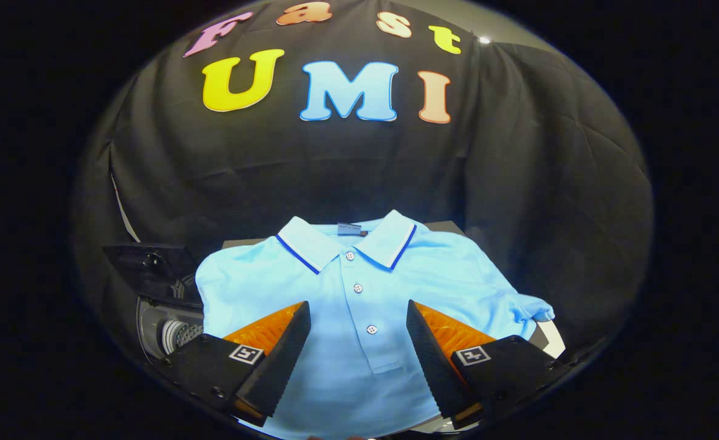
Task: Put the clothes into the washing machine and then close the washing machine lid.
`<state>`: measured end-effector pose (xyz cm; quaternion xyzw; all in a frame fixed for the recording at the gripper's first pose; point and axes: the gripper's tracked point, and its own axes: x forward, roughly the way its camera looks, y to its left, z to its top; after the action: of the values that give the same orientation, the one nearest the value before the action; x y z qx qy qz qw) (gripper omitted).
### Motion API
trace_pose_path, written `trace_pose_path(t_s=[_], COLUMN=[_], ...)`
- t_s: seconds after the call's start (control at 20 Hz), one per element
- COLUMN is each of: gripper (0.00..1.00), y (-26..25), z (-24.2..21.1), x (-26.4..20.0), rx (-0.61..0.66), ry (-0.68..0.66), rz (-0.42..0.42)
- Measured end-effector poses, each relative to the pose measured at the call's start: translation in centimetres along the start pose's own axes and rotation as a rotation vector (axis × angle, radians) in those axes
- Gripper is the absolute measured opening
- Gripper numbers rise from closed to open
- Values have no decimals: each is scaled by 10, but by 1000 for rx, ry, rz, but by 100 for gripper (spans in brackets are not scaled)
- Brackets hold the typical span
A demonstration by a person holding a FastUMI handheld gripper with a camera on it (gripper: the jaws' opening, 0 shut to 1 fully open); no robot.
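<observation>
Fingers (pixel 301 342) spread wide over the polo shirt (pixel 359 287), which hides most of the washing machine (pixel 170 324) (lid up).

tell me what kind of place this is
Likely a staged recording booth set up for a laundry chore, not a real home: black cloth wall behind, a light blue polo shirt laid flat, a small washing machine beside it. The open claw hovers over the shirt.

Cloth-walled recording booth (pixel 549 183), perhaps laundry corner: washing machine (pixel 164 318) beside shirt (pixel 359 305)
</observation>
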<state>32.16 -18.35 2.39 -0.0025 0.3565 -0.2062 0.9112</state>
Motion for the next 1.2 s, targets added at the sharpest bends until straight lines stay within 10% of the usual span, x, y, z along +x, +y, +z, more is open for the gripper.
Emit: trace_pose_path(t_s=[0.6,0.9,1.2], gripper=[91,12,2], y=[4,12,14], z=[-14,-10,-7], x=[9,10,9], rx=[42,21,14], ry=[148,76,0], rz=[107,115,126])
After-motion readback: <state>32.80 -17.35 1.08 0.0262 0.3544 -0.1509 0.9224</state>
